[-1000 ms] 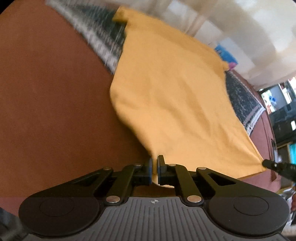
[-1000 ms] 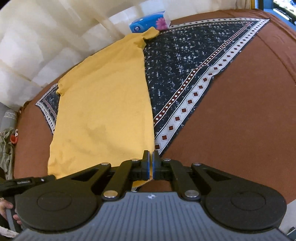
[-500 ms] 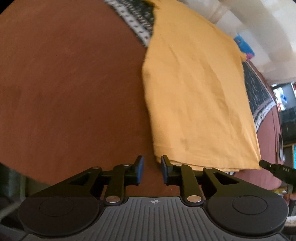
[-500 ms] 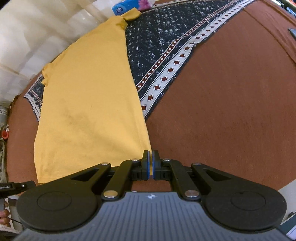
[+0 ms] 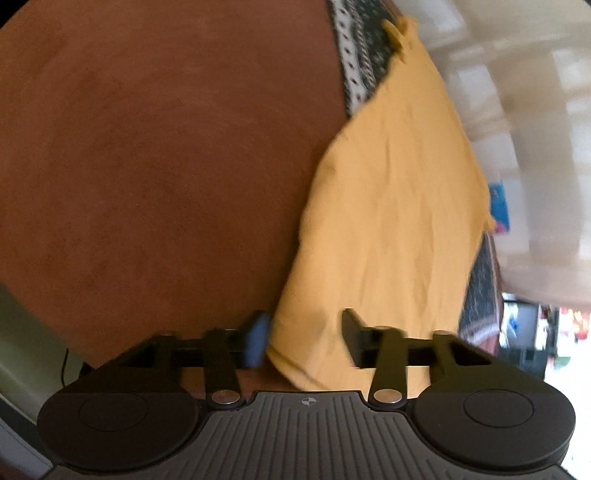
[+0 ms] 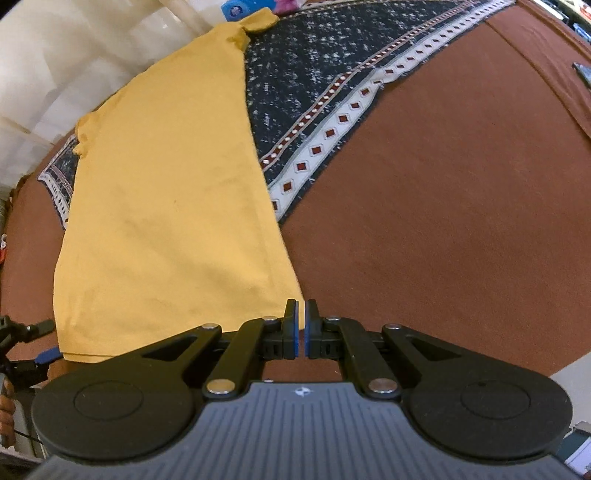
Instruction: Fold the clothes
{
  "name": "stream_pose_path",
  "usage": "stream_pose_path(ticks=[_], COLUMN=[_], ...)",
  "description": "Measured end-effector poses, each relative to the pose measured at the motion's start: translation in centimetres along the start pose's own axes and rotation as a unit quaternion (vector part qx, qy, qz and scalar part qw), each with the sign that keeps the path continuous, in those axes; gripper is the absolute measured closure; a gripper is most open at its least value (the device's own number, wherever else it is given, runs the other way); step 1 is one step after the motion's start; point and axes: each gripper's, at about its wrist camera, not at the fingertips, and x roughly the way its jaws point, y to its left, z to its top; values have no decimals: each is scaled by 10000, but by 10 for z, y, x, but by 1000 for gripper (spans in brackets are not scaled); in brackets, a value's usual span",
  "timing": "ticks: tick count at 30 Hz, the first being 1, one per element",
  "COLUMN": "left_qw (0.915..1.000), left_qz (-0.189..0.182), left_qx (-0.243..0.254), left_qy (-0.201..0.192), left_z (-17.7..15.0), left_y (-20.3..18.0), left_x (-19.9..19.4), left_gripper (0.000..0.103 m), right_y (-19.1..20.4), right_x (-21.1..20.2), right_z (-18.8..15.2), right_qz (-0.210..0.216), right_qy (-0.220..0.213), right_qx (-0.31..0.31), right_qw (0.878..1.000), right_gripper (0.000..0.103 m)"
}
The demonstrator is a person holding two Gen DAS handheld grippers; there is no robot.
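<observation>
The mustard-yellow cotton T-shirt (image 6: 173, 206) lies flat and spread out, its length running away from both pairs of tongs. It rests partly on a dark navy patterned cloth with a white diamond-and-red border (image 6: 332, 110), and both lie on a rust-brown covered surface (image 6: 461, 221).

The left tongs (image 5: 306, 341) are released, with a wide gap between the two pads. The near left corner of the shirt's hem (image 5: 295, 354) lies in that gap, and the cloth runs forward and to the right from there. The left-hand blue pad (image 5: 256, 341) sits just beside the shirt's edge, over bare brown covering; whether it touches the fabric cannot be told, as this view is blurred.

The right tongs (image 6: 301, 328) are clenched, with only a thin slit between the blue pads. The near right corner of the shirt (image 6: 291, 291) ends right at their tips, and a pale sliver shows in the slit, but whether fabric is actually pinched there cannot be told. In this view the shirt stretches ahead and to the left, the patterned cloth ahead and to the right.

A blue packet (image 6: 236, 7) lies beyond the shirt's far end, near a short sleeve (image 6: 258, 22).
</observation>
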Motion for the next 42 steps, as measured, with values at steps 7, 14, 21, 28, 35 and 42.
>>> stream_pose_path(ticks=[7, 14, 21, 28, 35, 42], left_qw=[9425, 9696, 9688, 9743, 9547, 9652], left_qz=[222, 690, 880, 420, -571, -110], left_qx=[3334, 2340, 2241, 2214, 2874, 2546], left_qy=[-96, 157, -589, -9, 526, 580], left_z=[-43, -17, 26, 41, 7, 11], left_y=[-102, -54, -46, -48, -91, -66], left_x=[-10, -14, -24, 8, 27, 31], left_gripper=[93, 68, 53, 39, 41, 42], right_y=[-4, -2, 0, 3, -1, 4], right_x=[0, 1, 4, 4, 9, 14], right_z=[-1, -3, -3, -1, -6, -5], right_qz=[0, 115, 171, 209, 121, 167], right_qy=[27, -15, 11, 12, 56, 89], right_qx=[12, 47, 39, -23, 132, 147], right_qw=[10000, 9999, 9998, 9998, 9998, 9997], right_gripper=[100, 97, 97, 93, 84, 84])
